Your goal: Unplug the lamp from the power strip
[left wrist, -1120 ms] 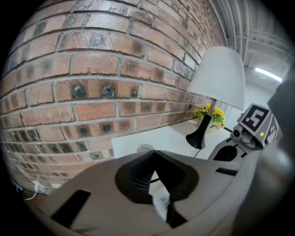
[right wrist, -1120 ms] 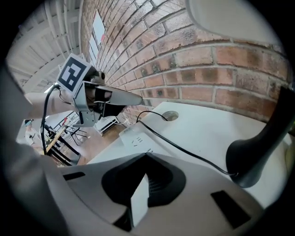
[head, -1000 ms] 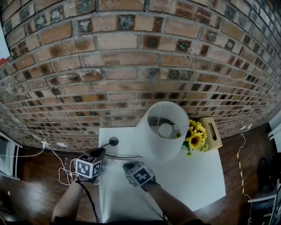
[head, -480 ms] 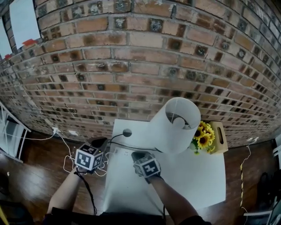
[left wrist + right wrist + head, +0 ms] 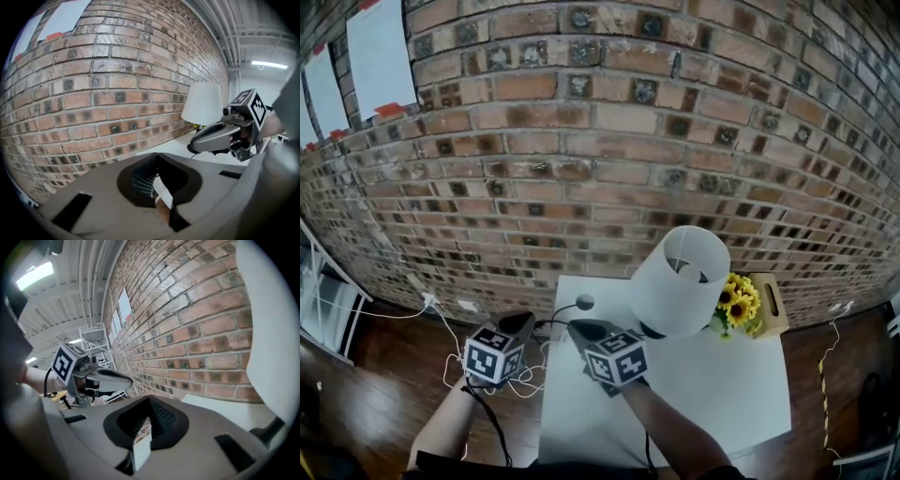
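The lamp (image 5: 680,279), with a white shade, stands at the back of the white table (image 5: 722,394); its shade (image 5: 202,103) also shows in the left gripper view. My left gripper (image 5: 522,322) hangs shut over the table's left edge, and nothing shows between its pads (image 5: 161,206). My right gripper (image 5: 581,328) is raised over the table's back left, jaws together, and I see nothing held in it (image 5: 140,446). A black cord runs to a small round disc (image 5: 584,302) behind them. The power strip is hidden behind the grippers.
Sunflowers (image 5: 736,302) and a wooden box (image 5: 769,305) sit to the right of the lamp. A brick wall (image 5: 581,169) rises just behind the table. White cables (image 5: 525,380) lie tangled on the wooden floor at the left. A metal rack (image 5: 323,309) stands far left.
Both grippers have risen off the table, the right one the most. The white power strip seen between them a second ago is now covered.
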Action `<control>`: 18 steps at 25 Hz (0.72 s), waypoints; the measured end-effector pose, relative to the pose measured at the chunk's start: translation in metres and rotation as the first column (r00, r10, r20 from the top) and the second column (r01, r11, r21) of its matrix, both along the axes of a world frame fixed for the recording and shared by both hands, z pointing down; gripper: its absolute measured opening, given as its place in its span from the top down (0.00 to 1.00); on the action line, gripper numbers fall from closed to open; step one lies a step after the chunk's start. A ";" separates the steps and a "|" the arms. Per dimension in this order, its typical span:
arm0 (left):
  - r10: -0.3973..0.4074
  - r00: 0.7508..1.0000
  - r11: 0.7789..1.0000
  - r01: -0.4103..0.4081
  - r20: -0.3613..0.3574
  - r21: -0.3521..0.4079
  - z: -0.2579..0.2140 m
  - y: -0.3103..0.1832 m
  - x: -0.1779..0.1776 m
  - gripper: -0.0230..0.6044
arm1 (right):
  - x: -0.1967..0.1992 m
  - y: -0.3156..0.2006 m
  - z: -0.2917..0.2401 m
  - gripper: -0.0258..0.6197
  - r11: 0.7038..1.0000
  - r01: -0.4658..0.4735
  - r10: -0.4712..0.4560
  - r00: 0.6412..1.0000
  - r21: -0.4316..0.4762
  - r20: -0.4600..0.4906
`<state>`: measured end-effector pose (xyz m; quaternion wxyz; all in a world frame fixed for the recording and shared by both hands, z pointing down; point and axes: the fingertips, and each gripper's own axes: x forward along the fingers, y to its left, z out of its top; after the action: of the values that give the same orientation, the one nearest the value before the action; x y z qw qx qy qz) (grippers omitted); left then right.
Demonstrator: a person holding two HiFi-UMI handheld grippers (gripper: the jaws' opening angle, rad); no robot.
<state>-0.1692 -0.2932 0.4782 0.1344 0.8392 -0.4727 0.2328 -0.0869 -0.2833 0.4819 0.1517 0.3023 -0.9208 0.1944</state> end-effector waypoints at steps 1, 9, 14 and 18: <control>0.005 1.000 1.000 -0.005 0.000 0.015 -0.006 0.001 -0.002 0.95 | -0.001 0.000 -0.001 0.96 1.000 -0.014 0.014 1.000 -0.005 -0.026; 0.020 0.999 0.992 -0.014 -0.049 0.125 -0.058 0.011 -0.025 0.95 | -0.035 0.018 -0.052 0.96 0.999 0.010 -0.011 0.999 0.038 0.038; -0.019 0.986 0.985 0.047 -0.166 0.165 -0.084 0.021 -0.044 0.95 | -0.056 0.036 -0.079 0.96 0.997 0.044 -0.049 0.996 0.067 0.077; -0.020 0.976 0.979 0.063 -0.215 0.194 -0.099 0.030 -0.053 0.95 | -0.066 0.045 -0.090 0.96 0.994 0.055 -0.062 0.995 0.090 0.076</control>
<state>-0.2227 -0.2632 0.3796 0.1041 0.8583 -0.4942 0.0906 -0.1534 -0.2386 0.3917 0.1074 0.2738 -0.9421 0.1610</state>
